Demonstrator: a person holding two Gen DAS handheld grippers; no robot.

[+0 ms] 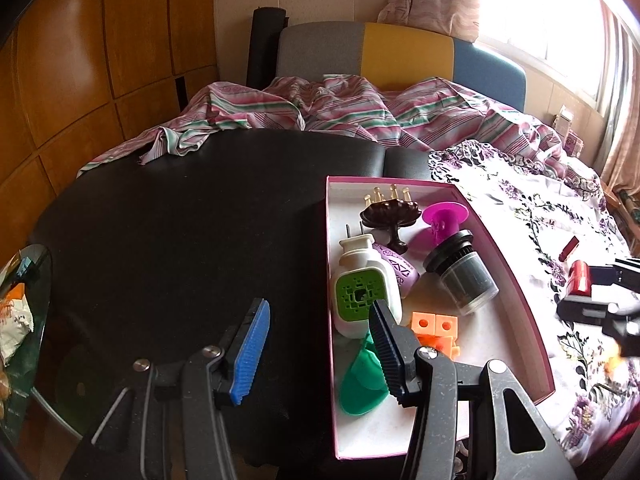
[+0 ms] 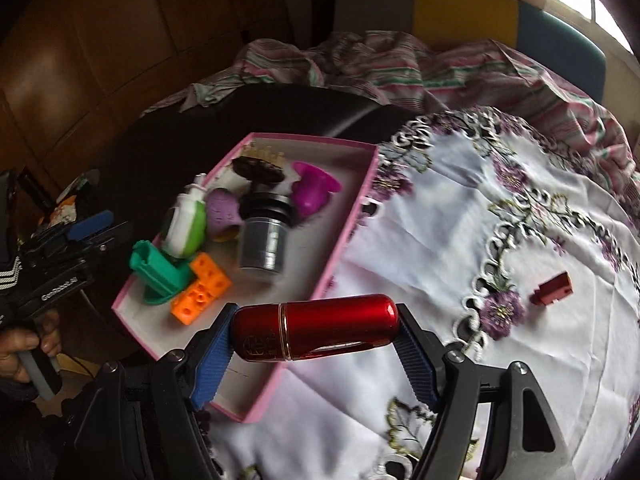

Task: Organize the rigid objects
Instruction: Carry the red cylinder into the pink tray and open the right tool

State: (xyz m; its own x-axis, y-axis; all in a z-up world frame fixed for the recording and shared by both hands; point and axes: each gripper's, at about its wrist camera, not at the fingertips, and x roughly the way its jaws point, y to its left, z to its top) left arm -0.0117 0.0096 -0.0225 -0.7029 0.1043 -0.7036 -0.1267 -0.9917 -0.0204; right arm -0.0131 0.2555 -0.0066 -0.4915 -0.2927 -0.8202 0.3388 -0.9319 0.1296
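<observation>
Embroidered white cloth [image 2: 440, 240] over black table [image 1: 180, 220]; pink-rimmed box [image 2: 312, 292] at cloth's edge. Your right gripper [image 2: 316, 344] clamps glossy red metal cylinder [image 2: 316, 326]; left gripper [image 1: 316, 344] spread, empty.

A home bedroom: a rumpled striped sheet [image 1: 332, 108] lies before a padded headboard [image 1: 400, 56], with wooden wardrobe doors [image 1: 80, 60], a curtained window [image 1: 560, 20], and an embroidered floral cloth [image 2: 480, 240].

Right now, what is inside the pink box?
The pink box holds a green-faced plug-in, orange blocks, a green clip, a magenta cup, a dark jar and a brown dish. What lies under them is hidden.
</observation>
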